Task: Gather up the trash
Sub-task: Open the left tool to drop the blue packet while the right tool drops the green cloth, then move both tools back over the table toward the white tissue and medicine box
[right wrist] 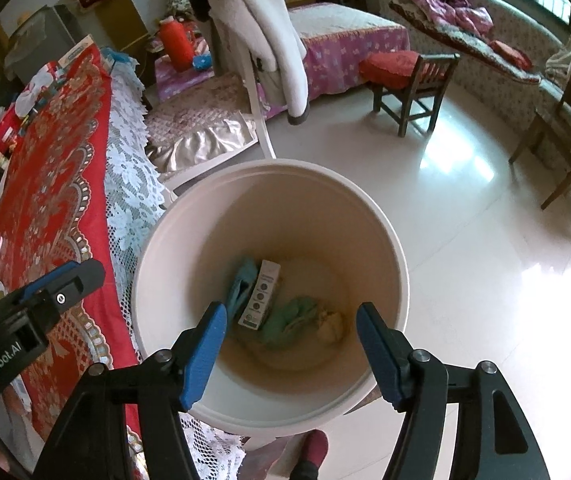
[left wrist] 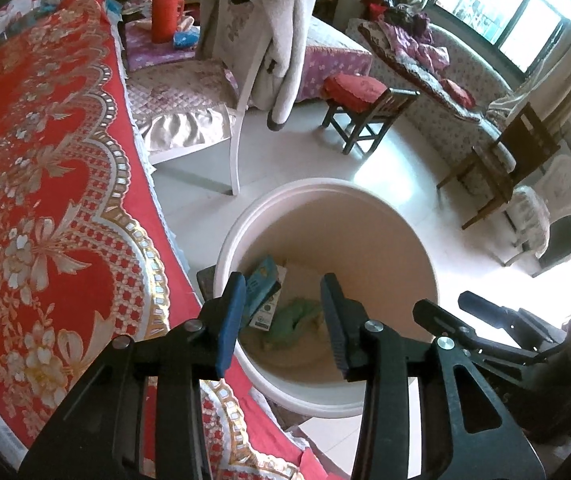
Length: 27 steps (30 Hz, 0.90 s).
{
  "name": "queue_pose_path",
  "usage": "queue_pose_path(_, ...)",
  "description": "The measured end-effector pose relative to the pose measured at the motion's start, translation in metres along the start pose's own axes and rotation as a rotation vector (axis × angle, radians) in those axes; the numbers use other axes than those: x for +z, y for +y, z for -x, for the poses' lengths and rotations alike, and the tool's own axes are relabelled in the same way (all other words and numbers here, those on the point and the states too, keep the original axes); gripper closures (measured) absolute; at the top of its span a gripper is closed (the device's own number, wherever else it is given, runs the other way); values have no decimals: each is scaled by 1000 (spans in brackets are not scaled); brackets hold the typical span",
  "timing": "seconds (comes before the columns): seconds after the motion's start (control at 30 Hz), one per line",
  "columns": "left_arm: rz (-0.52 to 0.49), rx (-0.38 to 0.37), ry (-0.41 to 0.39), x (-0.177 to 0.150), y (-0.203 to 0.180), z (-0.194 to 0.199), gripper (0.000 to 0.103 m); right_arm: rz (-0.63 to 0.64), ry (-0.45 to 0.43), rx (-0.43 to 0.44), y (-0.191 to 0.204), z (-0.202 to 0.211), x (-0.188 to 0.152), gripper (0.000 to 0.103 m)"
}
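Both wrist cameras are looking steeply down, close above the white bucket (left wrist: 421,240) (right wrist: 365,208); both are sharing the red tablecloth (left wrist: 45,160) (right wrist: 61,160) at nine o'clock.

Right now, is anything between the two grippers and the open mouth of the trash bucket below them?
Nothing visible. The left gripper and right gripper both hang over the bucket, jaws open and empty. Its mouth is uncovered; a small carton and green wrapper already lie at the bottom.

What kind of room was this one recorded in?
Probably a lived-in home room, part bedroom, part sitting room: a bed with a purple cover, a floral sofa under a window, and a table with a red embroidered cloth beside the trash bucket.
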<state>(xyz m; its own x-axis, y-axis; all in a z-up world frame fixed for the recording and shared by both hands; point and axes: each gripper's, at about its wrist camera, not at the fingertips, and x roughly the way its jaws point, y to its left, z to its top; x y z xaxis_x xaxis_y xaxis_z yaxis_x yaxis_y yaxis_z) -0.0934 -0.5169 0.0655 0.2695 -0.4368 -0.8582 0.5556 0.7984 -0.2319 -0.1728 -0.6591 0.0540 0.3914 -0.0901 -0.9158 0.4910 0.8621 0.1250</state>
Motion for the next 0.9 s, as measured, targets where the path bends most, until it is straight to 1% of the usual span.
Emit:
queue_pose_path(0.23, 28, -3, -19, -6, 7, 16, 66, 42, -41, -16, 11, 15, 0, 37)
queue_pose_path(0.63, 63, 17, -59, -16, 20, 43, 66, 87, -72, -30, 27, 29, -3, 36)
queue_pose_path(0.9, 91, 25, -79, -23, 33, 61, 66, 110, -92, -24, 42, 38, -6, 35)
